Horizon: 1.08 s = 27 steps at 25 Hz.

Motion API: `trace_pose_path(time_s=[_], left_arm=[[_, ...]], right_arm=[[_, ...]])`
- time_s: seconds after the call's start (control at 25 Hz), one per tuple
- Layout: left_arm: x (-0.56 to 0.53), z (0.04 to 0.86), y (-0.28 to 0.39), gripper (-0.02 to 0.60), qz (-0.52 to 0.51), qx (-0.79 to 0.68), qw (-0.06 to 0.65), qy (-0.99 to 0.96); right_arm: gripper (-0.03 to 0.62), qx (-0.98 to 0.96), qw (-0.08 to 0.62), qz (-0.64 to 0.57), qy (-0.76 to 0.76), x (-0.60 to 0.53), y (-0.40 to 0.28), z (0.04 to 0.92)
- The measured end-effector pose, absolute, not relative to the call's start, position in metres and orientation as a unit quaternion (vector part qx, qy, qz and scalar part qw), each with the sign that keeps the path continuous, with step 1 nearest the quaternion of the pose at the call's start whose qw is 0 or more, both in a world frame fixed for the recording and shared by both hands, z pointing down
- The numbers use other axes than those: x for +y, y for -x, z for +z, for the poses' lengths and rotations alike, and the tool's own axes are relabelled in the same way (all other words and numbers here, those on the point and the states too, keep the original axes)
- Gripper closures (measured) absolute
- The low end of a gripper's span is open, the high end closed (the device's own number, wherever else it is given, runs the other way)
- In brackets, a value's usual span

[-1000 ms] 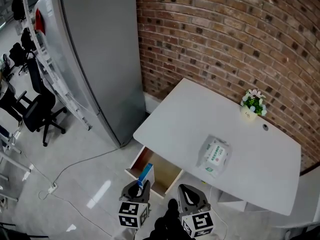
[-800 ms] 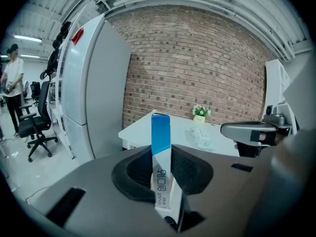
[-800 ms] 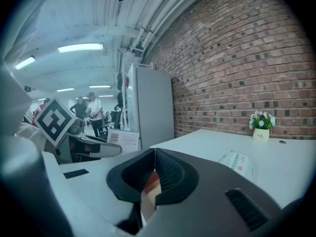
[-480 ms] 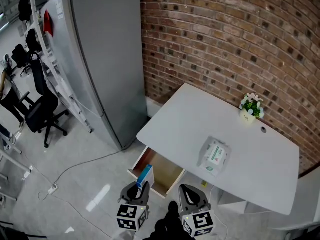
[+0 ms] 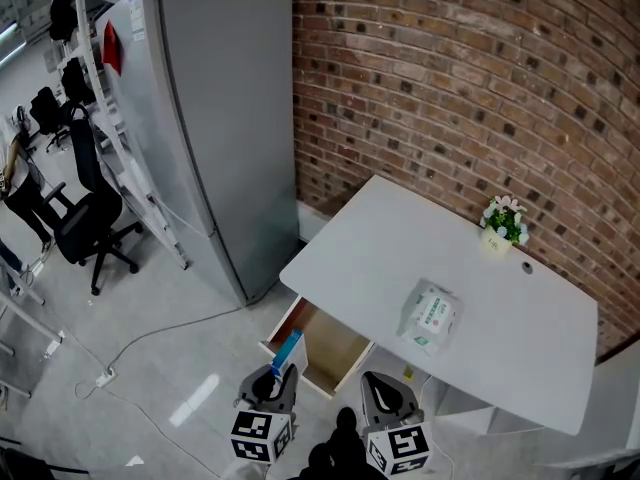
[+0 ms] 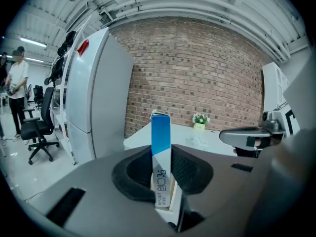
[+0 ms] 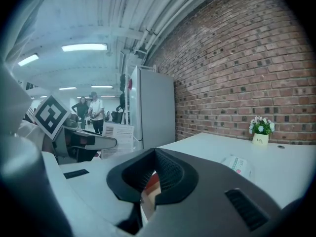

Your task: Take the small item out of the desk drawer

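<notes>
One slim blue-white cardboard box (image 6: pixel 160 132) pinched in left tongs (image 6: pixel 163 169); right tongs (image 7: pixel 154 174) closed.

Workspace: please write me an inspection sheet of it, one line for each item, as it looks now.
Surface: white desk, standing against the brick wall.
Job's things: drawer pulled open under the desk; blue and white box upright, near the drawer's front corner.
Clutter: tissue pack and small flower pot on the desk.
Grippers: left gripper shut on the box; right gripper has its jaws together, nothing between them.
Cables: one cable on the floor, running to a socket strip.
Surroundings: gray refrigerator, office chairs, people far off.
</notes>
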<state>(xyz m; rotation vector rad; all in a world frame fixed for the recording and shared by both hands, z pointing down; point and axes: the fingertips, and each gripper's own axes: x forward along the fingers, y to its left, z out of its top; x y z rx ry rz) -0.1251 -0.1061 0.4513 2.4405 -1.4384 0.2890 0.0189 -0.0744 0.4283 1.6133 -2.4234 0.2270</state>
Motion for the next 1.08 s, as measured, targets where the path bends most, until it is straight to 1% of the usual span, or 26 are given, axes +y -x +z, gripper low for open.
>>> trace_pose_path(time_s=[0.36,0.56,1.08], left_arm=[[-0.101,0.446,0.126,0.497,0.096,-0.502,0.139,-0.848],[-0.095,0.446,0.126,0.497,0.094,-0.501,0.141,-0.849],[-0.081,0.443,0.131,0.497,0.093,-0.504,0.138,-0.847]], right_arm=[[0.568,-0.824,0.104,0.076,-0.551,-0.068,-0.021,0.427],[0.568,-0.826,0.115,0.089,-0.545,-0.062,-0.015,0.421],[0.568,-0.828,0.115,0.084,-0.542,-0.048,-0.011,0.418]])
